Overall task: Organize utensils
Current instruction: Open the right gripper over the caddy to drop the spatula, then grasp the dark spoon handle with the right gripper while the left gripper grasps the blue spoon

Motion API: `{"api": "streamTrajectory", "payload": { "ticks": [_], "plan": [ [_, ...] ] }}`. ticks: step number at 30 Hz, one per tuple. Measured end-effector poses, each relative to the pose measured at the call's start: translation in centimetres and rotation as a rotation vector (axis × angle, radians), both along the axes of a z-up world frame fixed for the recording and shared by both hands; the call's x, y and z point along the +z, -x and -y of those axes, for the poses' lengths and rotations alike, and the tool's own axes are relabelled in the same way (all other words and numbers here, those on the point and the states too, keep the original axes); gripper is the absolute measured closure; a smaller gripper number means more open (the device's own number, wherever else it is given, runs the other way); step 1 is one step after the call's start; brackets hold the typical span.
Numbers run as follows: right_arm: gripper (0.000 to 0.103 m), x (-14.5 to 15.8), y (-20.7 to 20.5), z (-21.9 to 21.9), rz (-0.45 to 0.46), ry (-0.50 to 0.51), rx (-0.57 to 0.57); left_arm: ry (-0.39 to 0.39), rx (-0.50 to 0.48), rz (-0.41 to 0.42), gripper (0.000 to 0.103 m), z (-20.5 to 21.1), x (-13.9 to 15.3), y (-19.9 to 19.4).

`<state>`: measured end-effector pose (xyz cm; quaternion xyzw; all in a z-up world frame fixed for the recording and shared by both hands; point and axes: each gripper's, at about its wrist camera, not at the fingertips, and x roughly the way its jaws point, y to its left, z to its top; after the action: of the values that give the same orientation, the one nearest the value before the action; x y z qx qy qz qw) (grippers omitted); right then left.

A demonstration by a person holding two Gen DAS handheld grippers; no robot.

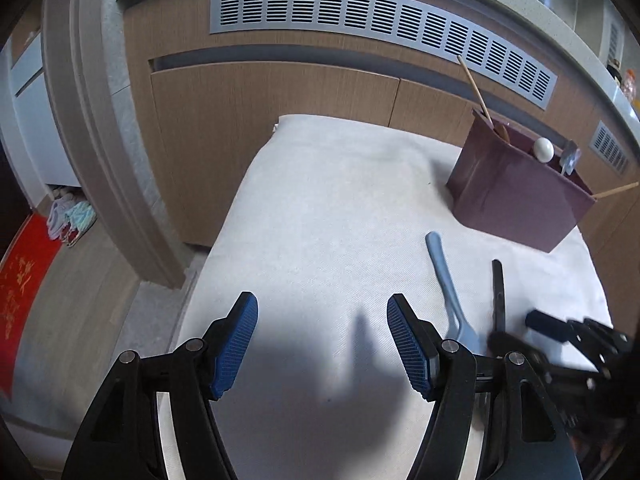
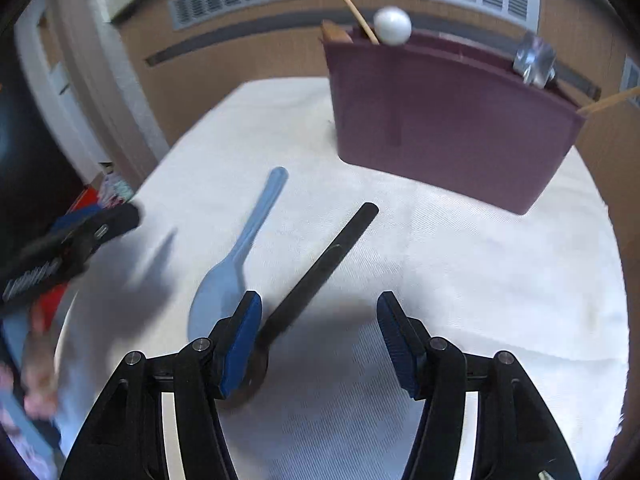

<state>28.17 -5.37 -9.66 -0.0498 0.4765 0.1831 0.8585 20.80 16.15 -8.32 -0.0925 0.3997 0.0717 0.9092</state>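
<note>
Wood-grain cabinet doors [image 1: 272,128] with a grey vent [image 1: 376,28] stand behind the white cloth [image 1: 328,208] in my left view. My left claw [image 1: 322,344] hangs over bare cloth, its blue pads apart with nothing between them. To its right lie the blue spoon [image 1: 446,280] and the black utensil [image 1: 498,292], side by side, handles toward the maroon box [image 1: 516,196] at the far right of the cloth. From the box stick up wooden sticks, a white ball and something metal. A red mat [image 1: 24,288] lies on the floor at left.

From my right view, the box [image 2: 448,128] sits ahead on the cloth [image 2: 460,280]. My right claw [image 2: 318,340] has its pads apart and empty; the black utensil [image 2: 320,268] runs under the left pad, the spoon [image 2: 236,264] just left of it. My left claw [image 2: 72,248] shows blurred at the left edge.
</note>
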Motion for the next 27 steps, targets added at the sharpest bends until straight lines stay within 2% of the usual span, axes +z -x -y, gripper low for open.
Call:
{"api": "streamTrajectory", "payload": {
  "ticks": [5, 7, 9, 12, 18, 19, 22, 23, 25, 27],
  "plan": [
    [0.046, -0.3, -1.3, -1.8, 0.017, 0.075, -0.015, -0.024, -0.009, 0.000, 0.035, 0.4, 0.3, 0.1],
    [0.056, -0.3, -1.1, -2.1, 0.025, 0.099, 0.019, -0.020, -0.011, 0.000, 0.035, 0.4, 0.4, 0.1],
    [0.081, -0.1, -0.7, -2.2, 0.034, 0.128, 0.068, -0.020, -0.014, 0.000, 0.035, 0.6, 0.5, 0.0],
    [0.090, 0.2, 0.2, -0.7, 0.049, 0.167, 0.098, -0.021, -0.027, 0.000, 0.035, 1.0, 0.8, -0.2],
    [0.092, 0.2, 1.2, 4.2, 0.045, 0.184, 0.056, -0.041, -0.094, -0.011, 0.034, 3.1, 1.1, -1.2],
    [0.092, -0.1, 1.5, 5.2, 0.041, 0.178, 0.044, -0.025, -0.118, -0.021, 0.034, 3.4, 1.0, -1.5],
    [0.092, -0.1, 1.7, 7.5, 0.033, 0.156, 0.014, 0.144, -0.222, -0.112, 0.034, 3.8, 0.3, -3.6],
    [0.092, -0.1, 1.8, 8.1, 0.032, 0.151, 0.008, 0.172, -0.232, -0.140, 0.034, 3.8, 0.0, -4.2],
    [0.092, -0.2, 2.1, 8.8, 0.039, 0.136, 0.006, 0.189, -0.257, -0.202, 0.034, 4.4, -0.6, -5.8],
    [0.092, -0.3, 2.3, 9.1, 0.053, 0.126, 0.009, 0.170, -0.270, -0.249, 0.035, 5.2, -1.0, -7.1]
  ]
}}
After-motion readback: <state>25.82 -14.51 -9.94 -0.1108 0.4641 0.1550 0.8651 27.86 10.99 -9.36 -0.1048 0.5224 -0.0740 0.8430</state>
